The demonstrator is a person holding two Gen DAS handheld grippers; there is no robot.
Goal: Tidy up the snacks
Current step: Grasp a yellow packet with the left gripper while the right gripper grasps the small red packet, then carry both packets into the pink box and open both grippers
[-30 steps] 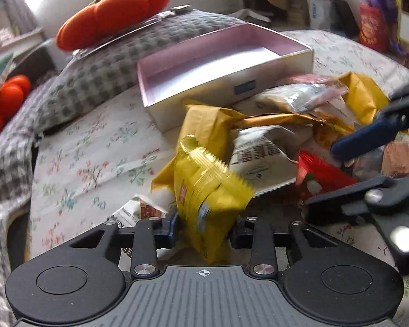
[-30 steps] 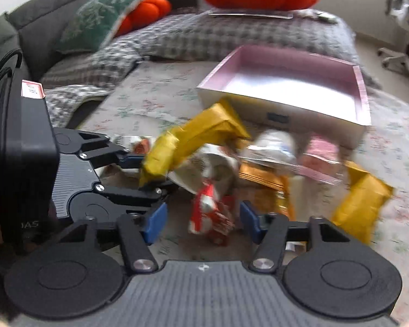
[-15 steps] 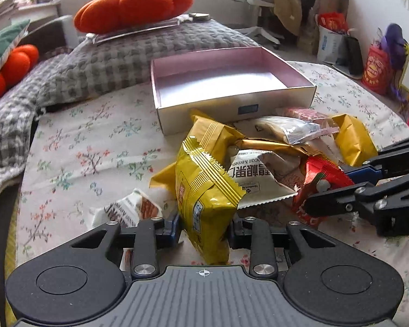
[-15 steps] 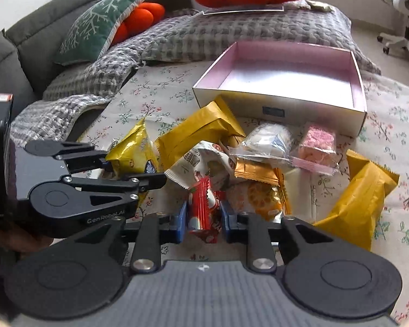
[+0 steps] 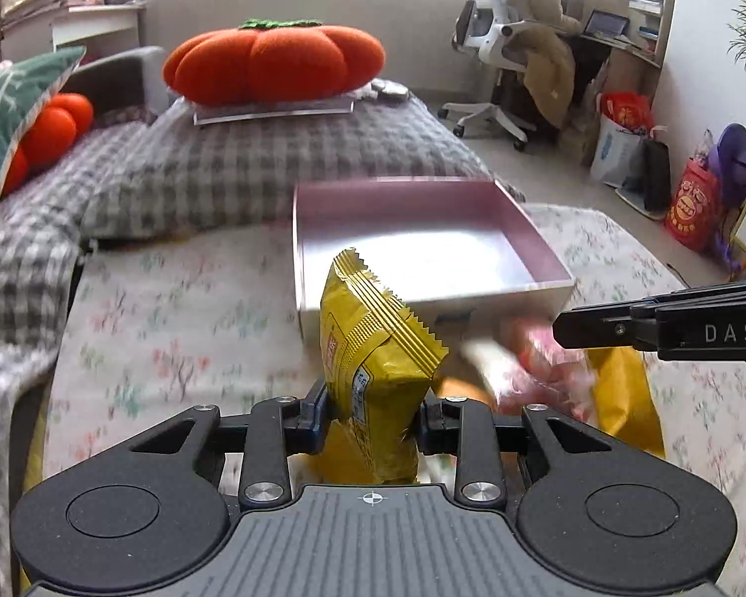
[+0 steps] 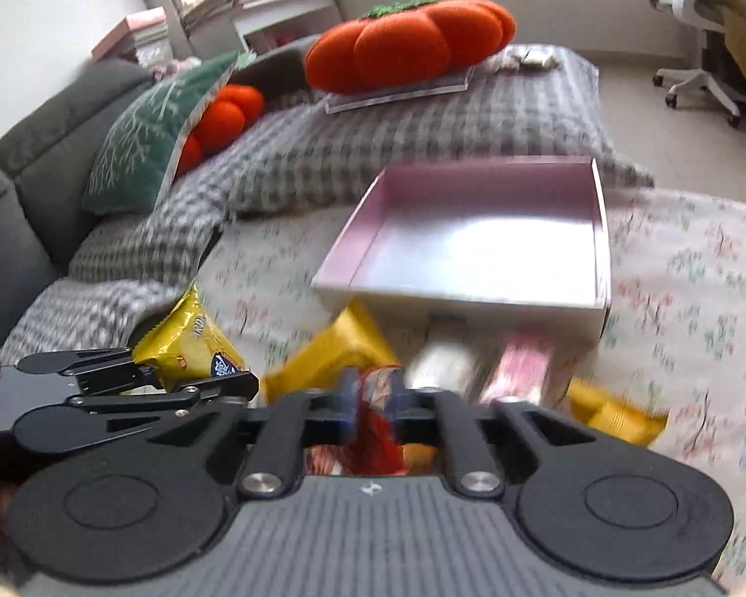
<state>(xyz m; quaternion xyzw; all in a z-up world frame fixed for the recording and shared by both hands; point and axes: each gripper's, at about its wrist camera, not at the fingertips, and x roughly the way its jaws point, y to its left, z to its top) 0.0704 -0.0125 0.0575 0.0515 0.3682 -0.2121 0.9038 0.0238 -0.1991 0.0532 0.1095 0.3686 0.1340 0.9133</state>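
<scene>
My left gripper [image 5: 371,415] is shut on a yellow snack packet [image 5: 373,348] and holds it upright above the floral cloth, in front of the open pink box [image 5: 547,284]. My right gripper [image 6: 373,408] is shut on a red snack packet [image 6: 380,428], lifted over the snack pile. The left gripper also shows in the right wrist view [image 6: 194,383] with its yellow packet [image 6: 189,343]. The right gripper shows from the side at the right of the left wrist view [image 5: 562,331]. The pink box [image 6: 472,298] holds nothing.
Several loose packets lie in front of the box: a yellow one [image 6: 338,353], a white one [image 6: 442,363], a pink one [image 6: 517,363] and another yellow one [image 6: 611,413]. A grey checked blanket [image 5: 224,169] with an orange pumpkin cushion [image 5: 273,59] lies behind. An office chair [image 5: 497,45] stands far right.
Both grippers have risen and moved toward the box with their packets. The right gripper closed on the red packet about half a second ago and has lifted it off the pile.
</scene>
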